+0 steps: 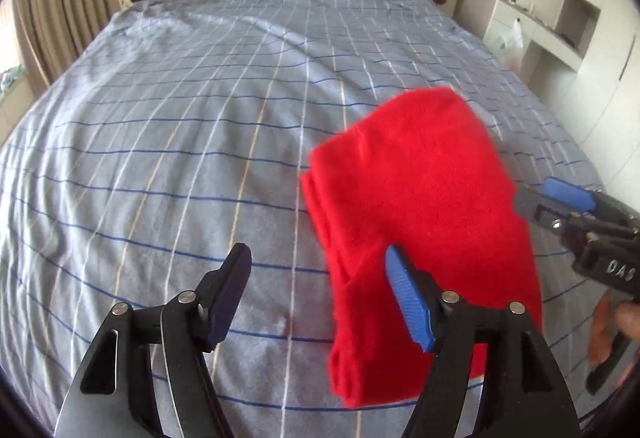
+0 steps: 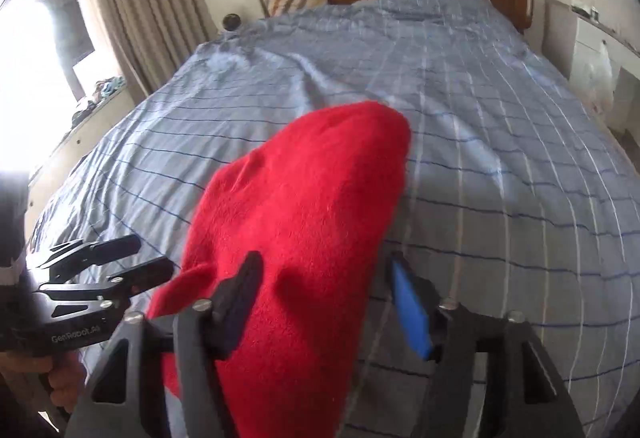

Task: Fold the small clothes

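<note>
Red garment (image 1: 420,205) folded on bed (image 1: 180,157) | both tongs open (no containers)

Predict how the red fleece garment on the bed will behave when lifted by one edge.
The red fleece garment would probably droop and unfold, since it already sags in soft layered folds. It looks light for its bulk. Its fuzzy nap probably resists sliding across the checked bedsheet, so a push would likely bunch it up.
</note>
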### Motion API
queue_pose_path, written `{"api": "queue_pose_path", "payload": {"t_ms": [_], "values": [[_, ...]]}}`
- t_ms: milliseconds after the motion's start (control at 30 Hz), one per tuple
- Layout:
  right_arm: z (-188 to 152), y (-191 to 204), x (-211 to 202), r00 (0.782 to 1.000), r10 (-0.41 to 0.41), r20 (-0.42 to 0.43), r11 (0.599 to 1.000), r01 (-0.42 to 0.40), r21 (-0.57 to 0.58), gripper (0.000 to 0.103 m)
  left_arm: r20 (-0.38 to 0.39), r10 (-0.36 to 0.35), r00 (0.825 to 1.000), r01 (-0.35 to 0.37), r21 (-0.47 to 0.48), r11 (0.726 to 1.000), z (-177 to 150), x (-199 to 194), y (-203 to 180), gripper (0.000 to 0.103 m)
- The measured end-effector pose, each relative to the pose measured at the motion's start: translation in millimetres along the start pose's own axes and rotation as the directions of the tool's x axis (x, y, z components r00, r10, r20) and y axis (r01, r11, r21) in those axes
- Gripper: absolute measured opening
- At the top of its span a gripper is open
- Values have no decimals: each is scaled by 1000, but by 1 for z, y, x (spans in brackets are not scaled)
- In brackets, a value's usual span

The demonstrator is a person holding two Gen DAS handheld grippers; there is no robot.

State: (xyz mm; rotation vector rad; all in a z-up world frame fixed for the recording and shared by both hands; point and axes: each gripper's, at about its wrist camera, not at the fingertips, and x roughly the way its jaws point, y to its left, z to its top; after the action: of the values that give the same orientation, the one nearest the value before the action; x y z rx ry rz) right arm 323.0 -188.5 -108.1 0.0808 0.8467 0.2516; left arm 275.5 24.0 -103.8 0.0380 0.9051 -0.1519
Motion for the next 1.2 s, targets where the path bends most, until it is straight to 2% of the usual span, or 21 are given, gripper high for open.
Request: {"api": "queue_pose_path", "payload": {"t_ms": [33, 100, 167, 233, 367, 400, 467, 533, 633, 800, 967, 1200], "values": [[-8, -10, -4, 1000, -25, -1, 1000, 25, 13, 82, 19, 24, 1000, -24, 21, 999, -9, -5, -3, 78], [-26, -24, -19, 998, -65, -9, 998, 65, 3, 86, 70, 83, 994, -87, 59, 994, -30, -24, -9, 93], [-46, -28, -35, 993, -114, -19, 993, 114, -23, 90, 134, 121, 984, -133, 83, 988, -46, -47, -18, 101], [-67, -25, -58, 991, -132, -23, 990, 130, -50, 90, 175, 112, 978, -128, 83, 988, -60, -71, -25, 102], [-105, -5, -110, 990, -138, -19, 987, 135, -90, 93, 143, 64, 988, -66, 5, 998, -82, -112, -35, 102], [-114, 1, -123, 990, -137, -13, 986, 135, -96, 98, 143, 61, 988, -60, -15, 998, -89, -124, -38, 102], [-130, 12, -147, 992, -126, 0, 987, 126, -102, 101, 150, 92, 984, -85, -51, 995, -101, -139, -43, 102], [-141, 22, -166, 992, -123, 15, 987, 124, -102, 101, 117, 148, 982, -141, -68, 988, -112, -151, -48, 102], [-154, 34, -188, 991, -126, 37, 987, 129, -94, 101, 73, 183, 980, -180, -44, 983, -124, -165, -53, 102], [-164, 49, -214, 989, -139, 51, 985, 143, -99, 102, 80, 249, 965, -248, -23, 968, -136, -186, -54, 102], [-174, 61, -232, 987, -151, 55, 982, 156, -103, 102, 58, 236, 970, -237, -5, 972, -145, -199, -56, 102], [-187, 70, -261, 987, -148, 61, 984, 153, -92, 102, 67, 224, 972, -226, 20, 974, -163, -225, -63, 103]]}}
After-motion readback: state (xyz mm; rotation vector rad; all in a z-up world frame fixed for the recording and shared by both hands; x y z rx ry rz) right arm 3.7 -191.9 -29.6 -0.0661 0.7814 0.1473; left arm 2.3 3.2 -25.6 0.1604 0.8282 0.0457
